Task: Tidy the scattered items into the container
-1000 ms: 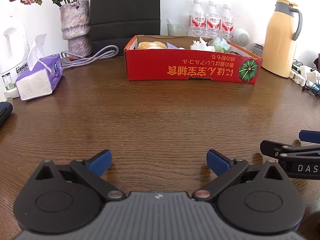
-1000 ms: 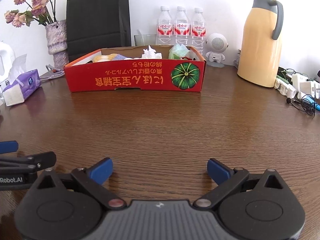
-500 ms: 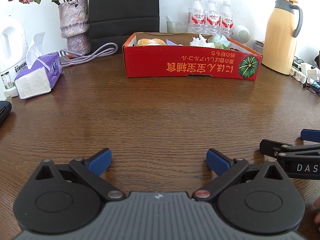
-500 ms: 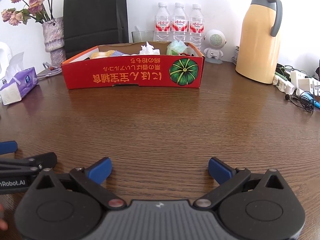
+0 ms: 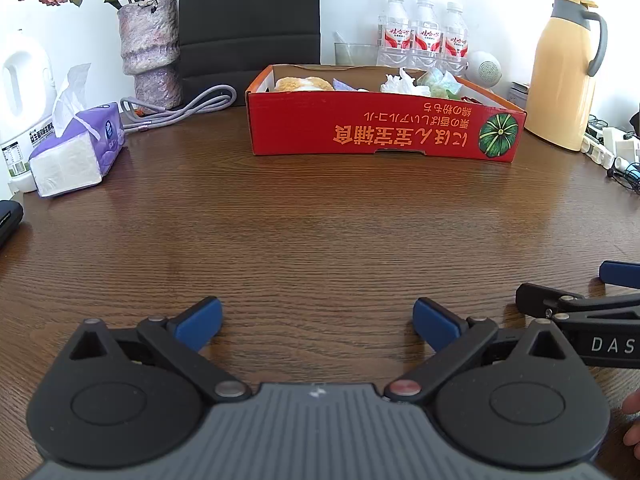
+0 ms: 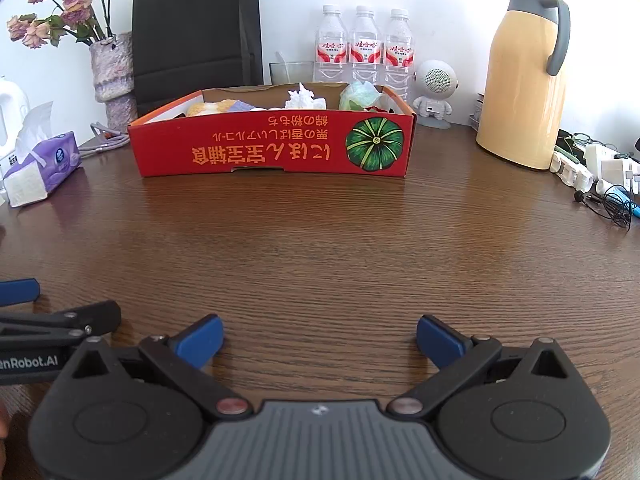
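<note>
One container here, a shallow red cardboard box (image 6: pixel 272 148) with orange lettering printed upside down and a green pumpkin picture at its right end, sitting at the far middle of the wooden table (image 6: pixel 320 256). Inside it, four things can be made out: a yellowish fluffy item (image 5: pixel 304 84) at the left end, a purple piece (image 5: pixel 345 85) beside it, a crumpled white tissue (image 6: pixel 302 98) near the middle and a pale green crumpled wad (image 6: pixel 360 96) at the right end (anything lying lower is hidden by the front wall).

Down near the cameras, two grippers side by side and low over the table. The left gripper (image 5: pixel 318 318) has its blue-tipped fingers spread wide with nothing between them, and the right gripper (image 6: pixel 320 338) is the same, splayed and empty. Bare tabletop lies between them and the box.

Behind the box stand three water bottles (image 6: pixel 364 44) in a row, one clear glass (image 6: pixel 292 72) and one black paper bag (image 6: pixel 196 32). To the right, one yellow thermos jug (image 6: pixel 524 80) and one small white robot-shaped speaker (image 6: pixel 436 88). To the left, one vase of dried roses (image 5: pixel 150 48), one purple tissue pack (image 5: pixel 80 152) and a coiled grey cable (image 5: pixel 180 106).
</note>
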The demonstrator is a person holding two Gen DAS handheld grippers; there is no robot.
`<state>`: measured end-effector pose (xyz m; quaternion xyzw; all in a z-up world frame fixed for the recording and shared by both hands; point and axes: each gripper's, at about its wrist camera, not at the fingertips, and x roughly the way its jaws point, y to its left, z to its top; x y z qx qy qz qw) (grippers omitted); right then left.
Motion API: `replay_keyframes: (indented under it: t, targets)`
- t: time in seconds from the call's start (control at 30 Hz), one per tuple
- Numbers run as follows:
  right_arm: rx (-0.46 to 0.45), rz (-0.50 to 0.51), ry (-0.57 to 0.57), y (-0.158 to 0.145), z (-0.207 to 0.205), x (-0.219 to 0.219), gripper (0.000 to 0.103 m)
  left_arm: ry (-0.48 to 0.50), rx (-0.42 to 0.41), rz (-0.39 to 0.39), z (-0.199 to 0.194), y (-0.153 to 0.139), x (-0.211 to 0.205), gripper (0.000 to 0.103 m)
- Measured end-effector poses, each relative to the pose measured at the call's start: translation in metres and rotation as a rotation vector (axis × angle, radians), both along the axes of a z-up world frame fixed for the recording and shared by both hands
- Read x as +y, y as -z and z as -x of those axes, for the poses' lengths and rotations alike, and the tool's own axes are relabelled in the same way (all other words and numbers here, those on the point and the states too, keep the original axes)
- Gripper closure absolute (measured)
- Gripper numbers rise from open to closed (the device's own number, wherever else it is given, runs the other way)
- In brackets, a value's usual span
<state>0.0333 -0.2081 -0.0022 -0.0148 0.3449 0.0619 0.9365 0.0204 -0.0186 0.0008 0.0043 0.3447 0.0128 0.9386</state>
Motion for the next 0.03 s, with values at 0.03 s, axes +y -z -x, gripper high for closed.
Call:
replay_keyframes:
  t: [0.03]
  targets:
    - [0.000, 0.000, 0.000, -0.0001, -0.0001, -0.0001, 0.000, 0.001, 0.000, 0.000, 0.0000, 0.0000, -0.0001, 0.000]
